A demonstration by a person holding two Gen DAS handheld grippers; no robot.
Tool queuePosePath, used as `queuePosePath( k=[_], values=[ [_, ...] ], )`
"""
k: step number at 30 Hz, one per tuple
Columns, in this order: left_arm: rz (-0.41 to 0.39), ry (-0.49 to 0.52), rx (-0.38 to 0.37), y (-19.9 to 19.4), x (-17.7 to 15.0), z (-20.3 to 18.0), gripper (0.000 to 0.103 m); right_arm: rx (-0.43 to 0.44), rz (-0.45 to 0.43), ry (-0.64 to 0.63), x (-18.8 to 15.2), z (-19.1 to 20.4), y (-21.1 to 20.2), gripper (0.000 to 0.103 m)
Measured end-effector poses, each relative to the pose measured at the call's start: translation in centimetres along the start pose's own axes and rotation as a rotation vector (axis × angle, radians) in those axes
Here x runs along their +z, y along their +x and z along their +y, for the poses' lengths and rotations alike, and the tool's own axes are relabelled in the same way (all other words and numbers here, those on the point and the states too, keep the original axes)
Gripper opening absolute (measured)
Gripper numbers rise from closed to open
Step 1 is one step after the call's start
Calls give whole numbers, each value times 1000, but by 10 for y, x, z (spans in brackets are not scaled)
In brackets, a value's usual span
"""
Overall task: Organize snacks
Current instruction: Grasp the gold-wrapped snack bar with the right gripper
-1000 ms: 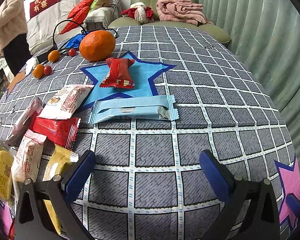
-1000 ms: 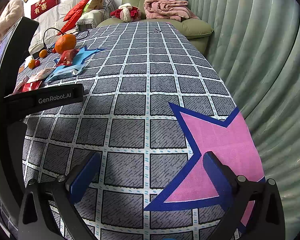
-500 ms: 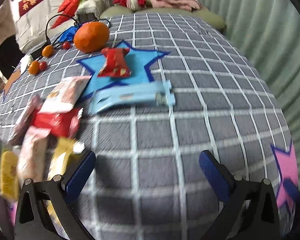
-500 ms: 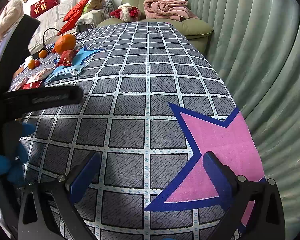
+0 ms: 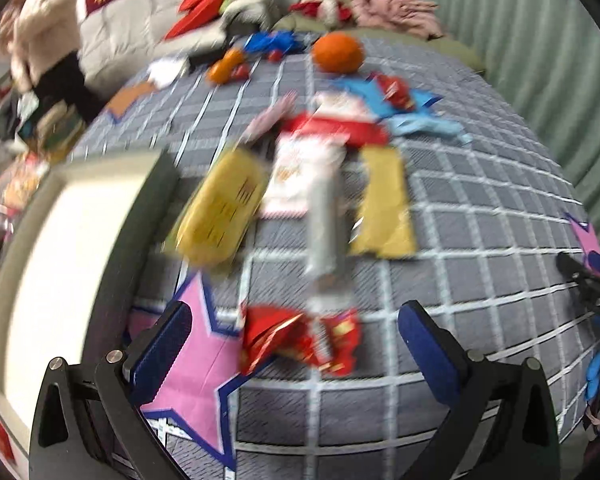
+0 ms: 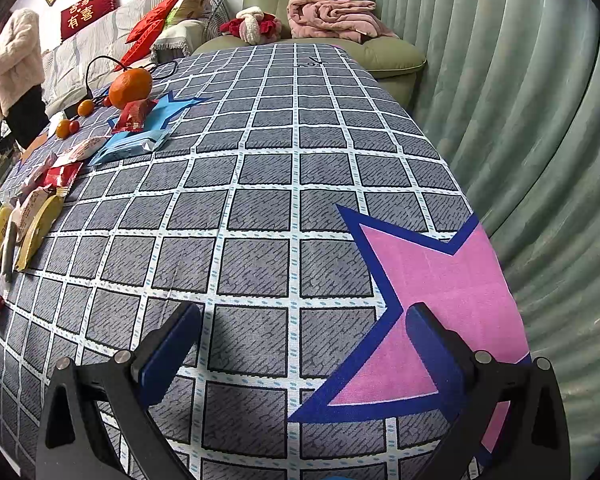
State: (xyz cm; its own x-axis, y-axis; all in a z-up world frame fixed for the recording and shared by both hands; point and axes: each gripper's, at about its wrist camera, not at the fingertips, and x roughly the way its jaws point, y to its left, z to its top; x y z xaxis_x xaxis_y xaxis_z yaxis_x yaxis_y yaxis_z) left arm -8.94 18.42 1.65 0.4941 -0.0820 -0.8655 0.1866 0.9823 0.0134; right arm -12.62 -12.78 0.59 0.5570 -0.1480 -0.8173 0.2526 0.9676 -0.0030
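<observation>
A: How stands the left gripper [image 5: 294, 342]?
B: Its jaws are wide apart and hold nothing. A crumpled red snack packet [image 5: 300, 344] lies on the tablecloth [image 5: 480, 200] between them; more packets lie beyond, blurred.
A: And the right gripper [image 6: 300, 344]?
B: Also spread wide, empty. The snacks are far to the left of its jaws, near the orange [image 6: 130, 88].

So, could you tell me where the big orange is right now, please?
In the right wrist view the big orange sits far left on the tablecloth, just behind the red snack packet on the blue star.
</observation>
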Motion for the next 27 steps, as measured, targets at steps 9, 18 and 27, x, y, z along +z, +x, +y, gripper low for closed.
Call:
queuePosePath(
  k=[9, 18, 27],
  values=[
    [-15, -21, -7, 3, -10, 10, 103, 0, 34, 2, 3, 1, 2, 103],
    [-88, -6, -5, 13, -19, 9, 103, 322, 224, 91, 46, 99, 24, 103],
    [-97, -8, -6, 13, -21, 8, 103, 244, 241, -83, 86, 205, 55, 101]
  ],
)
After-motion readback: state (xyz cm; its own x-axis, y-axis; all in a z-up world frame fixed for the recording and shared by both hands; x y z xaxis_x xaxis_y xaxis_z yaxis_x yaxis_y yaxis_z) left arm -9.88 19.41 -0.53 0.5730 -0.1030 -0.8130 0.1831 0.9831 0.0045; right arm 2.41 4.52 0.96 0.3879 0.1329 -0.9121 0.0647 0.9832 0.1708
